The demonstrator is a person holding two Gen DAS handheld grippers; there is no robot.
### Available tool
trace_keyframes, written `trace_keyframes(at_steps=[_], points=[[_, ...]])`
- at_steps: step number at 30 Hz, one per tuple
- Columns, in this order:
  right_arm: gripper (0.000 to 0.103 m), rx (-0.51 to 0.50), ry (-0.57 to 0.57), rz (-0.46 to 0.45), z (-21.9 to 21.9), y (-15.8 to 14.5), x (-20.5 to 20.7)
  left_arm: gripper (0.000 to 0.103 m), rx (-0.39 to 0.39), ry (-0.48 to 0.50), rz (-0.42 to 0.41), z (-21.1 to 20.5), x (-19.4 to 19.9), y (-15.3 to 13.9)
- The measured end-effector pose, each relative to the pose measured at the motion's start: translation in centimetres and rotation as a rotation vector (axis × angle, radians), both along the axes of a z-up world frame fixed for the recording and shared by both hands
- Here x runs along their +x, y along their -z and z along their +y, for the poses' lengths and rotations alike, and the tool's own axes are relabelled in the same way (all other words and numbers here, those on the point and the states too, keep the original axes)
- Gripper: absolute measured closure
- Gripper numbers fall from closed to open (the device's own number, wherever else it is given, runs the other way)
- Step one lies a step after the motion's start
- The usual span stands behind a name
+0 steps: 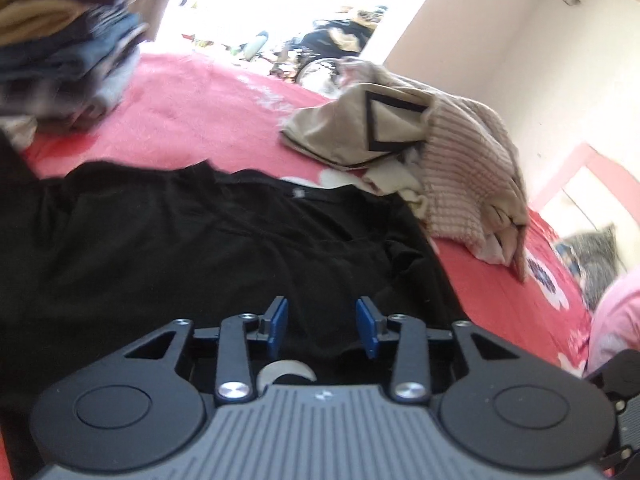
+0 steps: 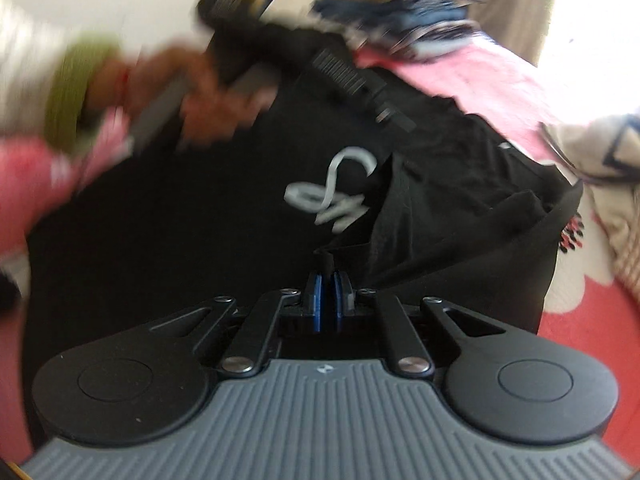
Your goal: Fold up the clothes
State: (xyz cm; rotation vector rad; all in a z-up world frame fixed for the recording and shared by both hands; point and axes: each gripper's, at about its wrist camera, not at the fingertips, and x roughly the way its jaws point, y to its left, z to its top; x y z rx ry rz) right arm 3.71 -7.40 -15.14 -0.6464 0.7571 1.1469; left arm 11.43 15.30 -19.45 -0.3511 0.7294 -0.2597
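My left gripper (image 1: 322,326) stands open above the black shirt (image 1: 208,240), its blue pads clear of the cloth. My right gripper (image 2: 329,294) is pinched shut on a fold of that same shirt, low at centre of its view; a white printed logo (image 2: 332,188) shows just above. The shirt lies spread across the red bedspread (image 1: 200,120). At upper left of the left view sits a stack of folded clothes (image 1: 68,48); at right centre, a loose heap of beige and knit garments (image 1: 420,152). Behind are a pale wall (image 1: 540,60) and a bright window.
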Motion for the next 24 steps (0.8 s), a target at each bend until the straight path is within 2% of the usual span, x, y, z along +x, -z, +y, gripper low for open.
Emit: trace_keyframes(at_steps=[2, 6, 9, 12, 14, 16, 17, 18, 20, 21, 23, 24], points=[[0.097, -0.070, -0.044, -0.029, 0.5, 0.4, -0.6, 0.048, 0.037, 0.055, -0.006, -1.3, 0.2, -0.3], [0.095, -0.201, -0.157, -0.056, 1.0, 0.5, -2.4, 0.048, 0.119, 0.115, 0.015, -3.4, 0.3, 0.2], [0.095, -0.286, -0.250, 0.044, 0.7, -0.4, -3.6, 0.049, 0.163, 0.100, 0.049, -3.7, 0.7, 1.0], [0.095, -0.358, -0.319, 0.136, -0.2, -1.6, -5.0, 0.050, 0.098, 0.051, 0.073, -2.4, 1.0, 1.2], [0.093, -0.313, -0.273, 0.135, -0.8, -2.6, -5.1, 0.050, 0.037, 0.023, 0.089, -1.4, 1.1, 1.2], [0.085, -0.211, -0.156, 0.097, -1.2, -3.5, -4.6, 0.050, -0.010, 0.011, 0.108, -0.6, 1.4, 1.3], [0.076, -0.156, -0.092, 0.070, -1.3, -3.7, -4.4, 0.050, -0.021, 0.015, 0.116, -0.5, 1.5, 1.3], [0.072, -0.105, -0.032, 0.042, -1.2, -3.7, -4.3, 0.050, -0.027, 0.026, 0.124, -0.4, 1.6, 1.3], [0.071, -0.028, 0.060, 0.007, -0.7, -3.1, -4.0, 0.049, -0.034, 0.053, 0.138, -0.6, 1.8, 1.4], [0.071, -0.007, 0.092, -0.007, -0.3, -2.7, -4.0, 0.050, -0.039, 0.061, 0.143, -0.6, 1.9, 1.5], [0.071, -0.032, 0.117, -0.058, 0.8, -1.1, -4.2, 0.053, -0.041, 0.064, 0.151, -0.9, 2.0, 1.7], [0.071, -0.053, 0.128, -0.081, 1.2, -0.3, -4.1, 0.063, -0.036, 0.061, 0.153, -1.0, 2.0, 1.7]])
